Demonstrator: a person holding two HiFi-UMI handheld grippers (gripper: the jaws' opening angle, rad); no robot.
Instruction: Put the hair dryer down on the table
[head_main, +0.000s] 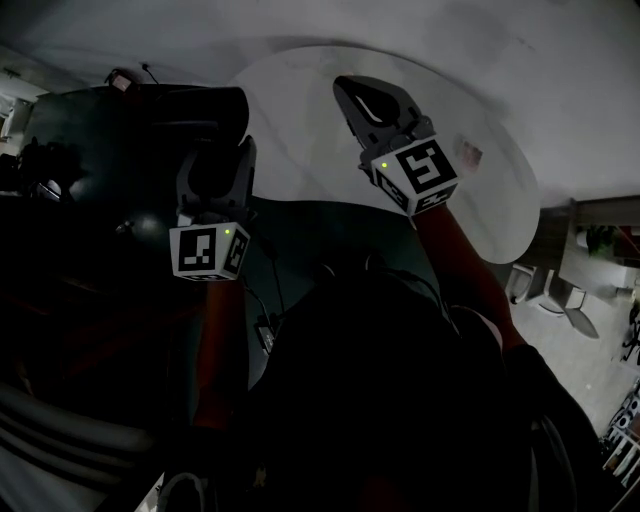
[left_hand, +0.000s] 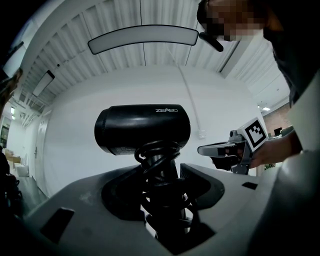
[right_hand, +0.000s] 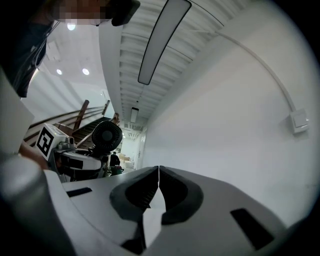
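left gripper (left_hand: 162, 175) fingers clamped on the hair dryer (left_hand: 142, 129) handle, cord coiled round it, at the bench (head_main: 480, 200) left edge. right gripper (right_hand: 158, 175) fingers closed, empty. i'd move right over the top, lower level, then release.

Black hair dryer (left_hand: 142, 129), barrel level, cord coiled round its downward handle, clamped in the left tongs (left_hand: 162, 187) near the table's (head_main: 300, 90) left edge.

The hair dryer (left_hand: 142, 129) looks like smooth, slightly glossy plastic
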